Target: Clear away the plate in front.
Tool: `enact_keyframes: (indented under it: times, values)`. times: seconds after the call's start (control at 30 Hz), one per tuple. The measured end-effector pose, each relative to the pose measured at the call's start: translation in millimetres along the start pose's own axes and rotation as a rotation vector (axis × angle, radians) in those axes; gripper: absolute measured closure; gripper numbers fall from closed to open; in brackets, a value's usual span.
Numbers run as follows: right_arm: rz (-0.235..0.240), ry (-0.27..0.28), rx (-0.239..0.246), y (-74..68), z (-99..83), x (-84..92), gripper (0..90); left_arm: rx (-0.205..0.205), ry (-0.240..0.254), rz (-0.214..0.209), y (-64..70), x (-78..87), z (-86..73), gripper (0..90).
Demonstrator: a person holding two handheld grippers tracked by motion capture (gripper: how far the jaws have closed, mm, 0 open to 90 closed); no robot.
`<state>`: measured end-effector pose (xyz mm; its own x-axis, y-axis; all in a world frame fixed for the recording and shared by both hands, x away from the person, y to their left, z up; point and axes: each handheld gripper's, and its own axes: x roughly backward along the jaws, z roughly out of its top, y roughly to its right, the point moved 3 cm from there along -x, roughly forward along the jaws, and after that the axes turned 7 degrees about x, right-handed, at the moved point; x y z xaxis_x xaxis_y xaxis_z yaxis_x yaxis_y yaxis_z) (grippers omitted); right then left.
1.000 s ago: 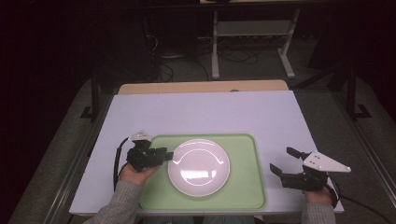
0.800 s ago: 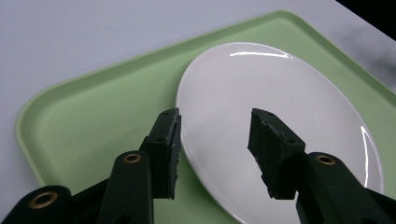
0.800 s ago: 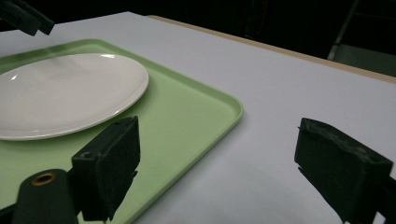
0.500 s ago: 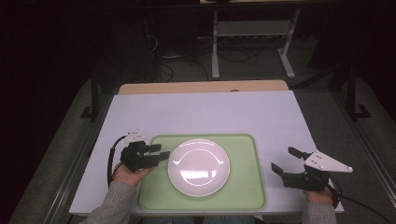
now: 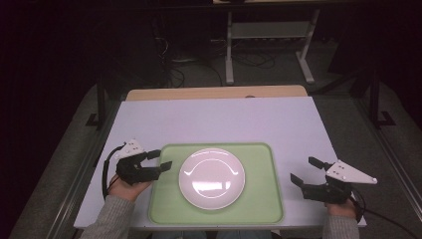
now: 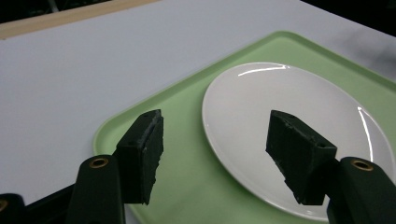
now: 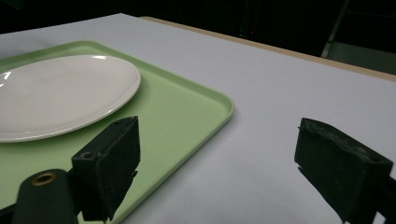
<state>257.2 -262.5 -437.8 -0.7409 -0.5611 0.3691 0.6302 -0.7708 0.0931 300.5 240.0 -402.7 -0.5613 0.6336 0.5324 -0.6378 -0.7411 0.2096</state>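
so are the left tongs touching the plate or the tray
Apart. In the left gripper view the left tongs stand open above the green tray and white plate, nothing between the pads; their jaws have just been opening.

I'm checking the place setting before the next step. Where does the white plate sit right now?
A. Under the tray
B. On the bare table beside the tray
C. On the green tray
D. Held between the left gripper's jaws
C: the white plate lies flat inside the green tray, with the left gripper open beside it.
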Motion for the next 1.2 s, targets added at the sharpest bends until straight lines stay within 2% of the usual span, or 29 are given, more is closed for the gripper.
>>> enact_keyframes:
  times: [0.27,0.53,0.67,0.9,1.07,1.2]
  values:
    - [-0.002,-0.002,-0.002,0.6,-0.5,0.1,13.3,-0.049,0.053,0.034,-2.5,12.4,-3.6,31.1]
    - [-0.001,-0.006,0.000,0.5,-0.8,-0.5,13.2,-0.068,0.081,0.069,-5.0,21.9,-8.9,27.4]
    - [0.001,-0.007,0.002,0.5,-1.0,-0.9,13.2,-0.093,0.096,0.094,-5.4,26.6,-13.6,25.6]
    - [0.003,-0.013,0.002,0.1,-1.2,-1.4,13.3,-0.096,0.118,0.115,-8.6,33.5,-20.8,24.0]
    - [0.009,-0.019,0.006,-0.5,-1.5,-2.6,13.3,-0.116,0.140,0.131,-10.0,35.7,-25.8,23.3]
    - [0.013,-0.024,0.010,-1.2,-1.7,-3.5,13.3,-0.111,0.143,0.134,-11.0,35.5,-28.2,22.5]
